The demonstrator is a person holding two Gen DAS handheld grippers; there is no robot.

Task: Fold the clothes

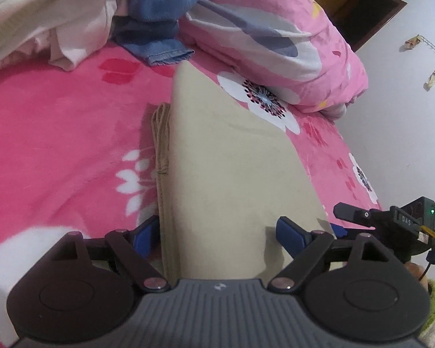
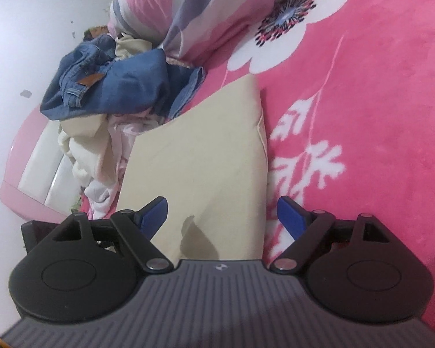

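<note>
Beige garment [image 1: 217, 156] flat on pink bedspread [image 1: 58, 133], long axis running 12 to 6 from left gripper [image 1: 217, 236], near end between its spread fingers. Right gripper [image 2: 221, 217] likewise spread, straddling same near end at 12. Both equally near.

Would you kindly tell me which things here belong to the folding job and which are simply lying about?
Part of the job:
- beige garment, folded, on the bed
- left tool, open
- right tool, open
- pile of unfolded clothes, jeans on top

Lying about:
- pink floral quilt, bunched
- pink floral blanket
- wooden cabinet
</note>
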